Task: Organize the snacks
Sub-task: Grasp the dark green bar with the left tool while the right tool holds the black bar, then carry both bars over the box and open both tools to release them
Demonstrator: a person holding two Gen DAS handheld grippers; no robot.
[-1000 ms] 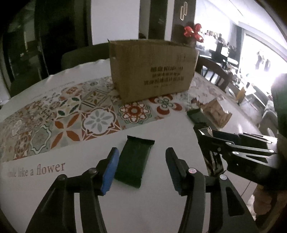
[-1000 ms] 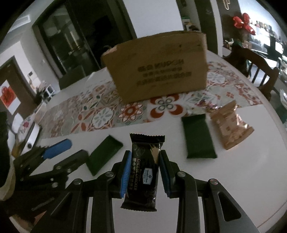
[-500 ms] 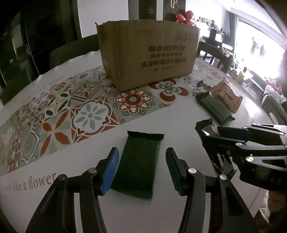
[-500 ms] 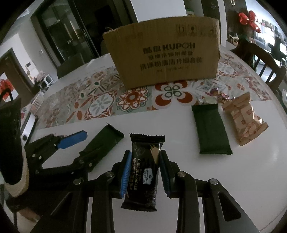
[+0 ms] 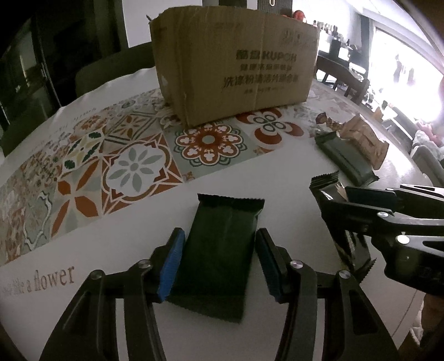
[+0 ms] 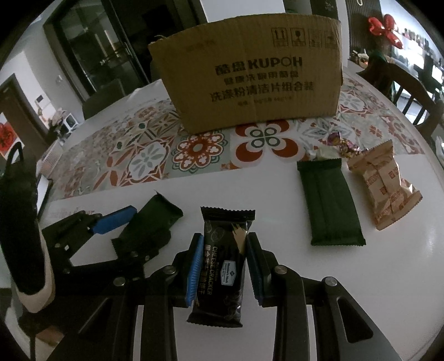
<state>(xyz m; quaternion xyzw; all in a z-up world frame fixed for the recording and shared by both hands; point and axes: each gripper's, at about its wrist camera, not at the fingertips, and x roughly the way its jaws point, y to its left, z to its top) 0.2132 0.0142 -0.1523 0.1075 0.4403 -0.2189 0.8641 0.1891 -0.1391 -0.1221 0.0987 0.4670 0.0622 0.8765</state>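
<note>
Left claw [image 5: 219, 265] astride green packet [image 5: 222, 244]

Table [image 5: 291, 172]: white, round-edged top.
Table runner [image 5: 133, 169]: tiled flower patterns in orange, grey and green, laid across the table.
Lettering [image 5: 41, 280]: brown words "a flower" printed on the white cloth near its front edge.
Chair [image 6: 410, 94]: dark wood, at the table's far right edge.
Red bow [image 6: 384, 26]: shiny, in the background, upper right.
Glass doors [image 6: 91, 52]: dark-framed, behind the table on the left.
</note>
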